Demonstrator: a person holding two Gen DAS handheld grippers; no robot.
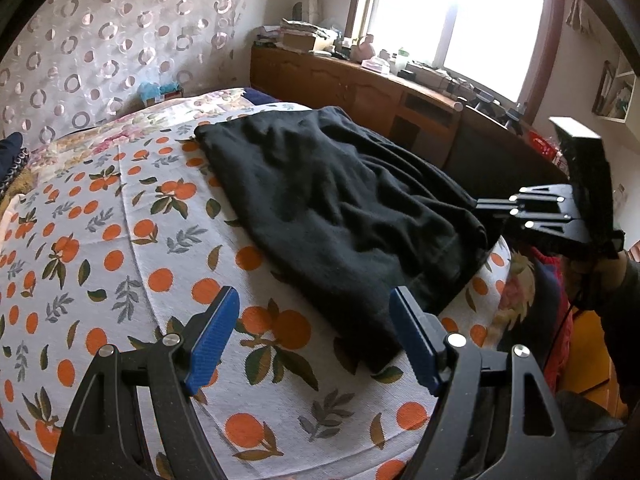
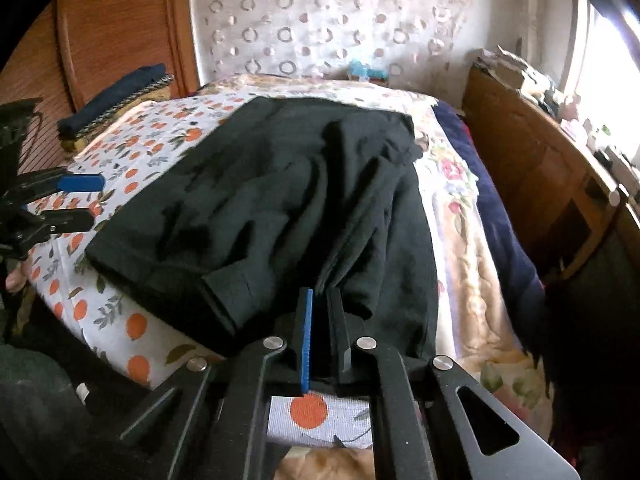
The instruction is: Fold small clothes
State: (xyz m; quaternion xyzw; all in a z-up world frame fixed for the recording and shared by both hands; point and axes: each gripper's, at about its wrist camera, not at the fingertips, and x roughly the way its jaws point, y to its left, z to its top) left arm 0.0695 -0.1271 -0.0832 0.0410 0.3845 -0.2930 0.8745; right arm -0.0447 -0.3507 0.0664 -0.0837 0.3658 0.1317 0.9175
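Note:
A black garment [image 1: 328, 200] lies spread and wrinkled on an orange-print cloth [image 1: 120, 248] on the bed. My left gripper [image 1: 314, 320] is open, hovering just above the cloth at the garment's near corner, holding nothing. My right gripper [image 2: 322, 296] is shut on a bunched fold of the black garment [image 2: 280, 184] at its near edge. The right gripper also shows in the left wrist view [image 1: 496, 204] at the garment's right edge. The left gripper shows in the right wrist view [image 2: 90, 200], open beside the garment's left edge.
A wooden cabinet [image 1: 360, 88] with clutter runs under the window along the far side. Folded dark clothes [image 2: 112, 96] lie at the bed's far left corner. A floral quilt [image 2: 460, 208] and a navy blanket [image 2: 492, 208] lie right of the garment.

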